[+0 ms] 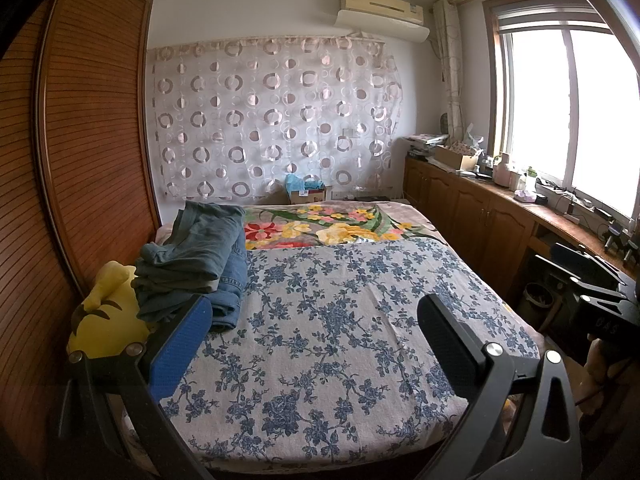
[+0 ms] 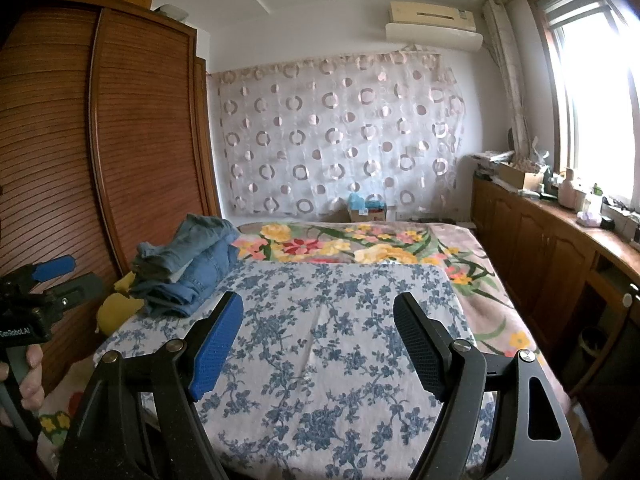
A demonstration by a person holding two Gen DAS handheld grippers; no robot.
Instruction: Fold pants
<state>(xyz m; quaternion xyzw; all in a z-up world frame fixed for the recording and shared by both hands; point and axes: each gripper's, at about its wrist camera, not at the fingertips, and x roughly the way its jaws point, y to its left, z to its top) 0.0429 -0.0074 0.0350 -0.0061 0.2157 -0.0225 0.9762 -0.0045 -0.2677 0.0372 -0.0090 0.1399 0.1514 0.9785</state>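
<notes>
Pants (image 1: 196,256) heaped at bed's (image 1: 320,360) left edge, beside wardrobe (image 1: 80,160). Left gripper (image 1: 316,320) and right gripper (image 2: 320,320) hover apart from heap, jaws wide, nothing between.

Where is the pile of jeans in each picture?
Left wrist view: pile of jeans sits left of centre on the bed, beside the yellow plush toy.
Right wrist view: pile of jeans sits left of centre.
Shared landmark: the air conditioner, top right.
</notes>
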